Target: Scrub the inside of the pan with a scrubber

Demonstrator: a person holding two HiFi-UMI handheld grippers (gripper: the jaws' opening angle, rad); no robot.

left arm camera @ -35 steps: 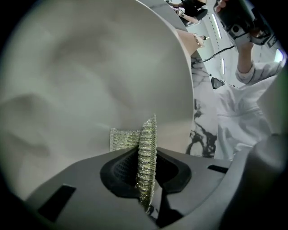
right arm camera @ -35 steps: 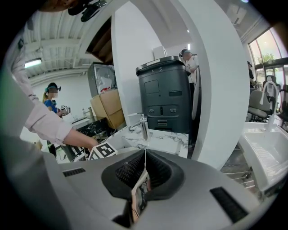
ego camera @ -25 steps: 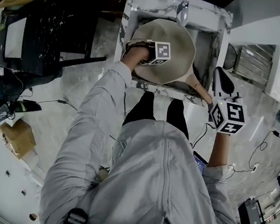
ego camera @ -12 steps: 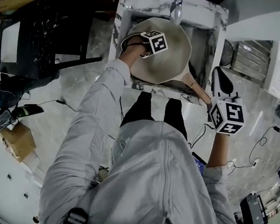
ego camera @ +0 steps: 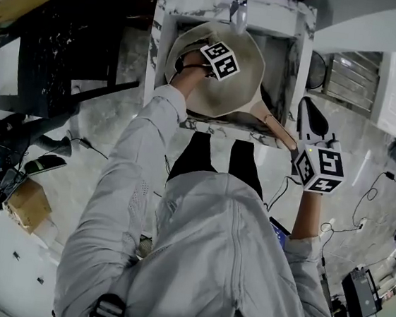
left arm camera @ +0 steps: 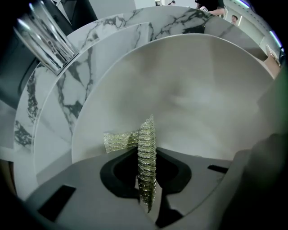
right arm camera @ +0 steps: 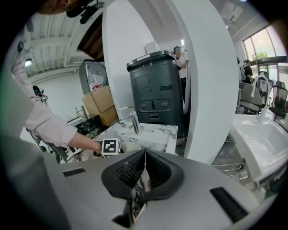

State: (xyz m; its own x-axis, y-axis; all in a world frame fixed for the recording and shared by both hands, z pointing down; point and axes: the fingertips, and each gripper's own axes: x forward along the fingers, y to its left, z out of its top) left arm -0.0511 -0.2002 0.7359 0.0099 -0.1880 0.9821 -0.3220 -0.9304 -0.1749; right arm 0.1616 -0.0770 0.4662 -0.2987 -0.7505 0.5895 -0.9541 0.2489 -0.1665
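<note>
Left gripper (left arm camera: 146,158) is down inside the pan (ego camera: 243,83), jaws clamped on a strip of metal mesh scrubber (left arm camera: 145,144). The mesh stands up between the jaws, with a loose flap folded off to the left. From the left gripper view the far end of the scrubber is against the pan's pale inner wall, but I can't confirm contact. The pan sits in a marble-edged sink (ego camera: 304,33), filling most of the basin. Its handle (ego camera: 274,123) sticks out over the front rim toward the person's right side. A chrome faucet (ego camera: 237,1) hangs over the pan's far edge. Right gripper (right arm camera: 144,155) is closed with nothing in it and is held up outside the sink, off the front right corner. In the head view its jaws are near the end of the handle but not on it. The right gripper view looks across the room past a white column (right arm camera: 204,76) to a dark grey bin (right arm camera: 155,92) and cardboard boxes (right arm camera: 101,106). The left gripper's marker cube (right arm camera: 110,146) and the person's sleeve (right arm camera: 47,128) show low on the left.
</note>
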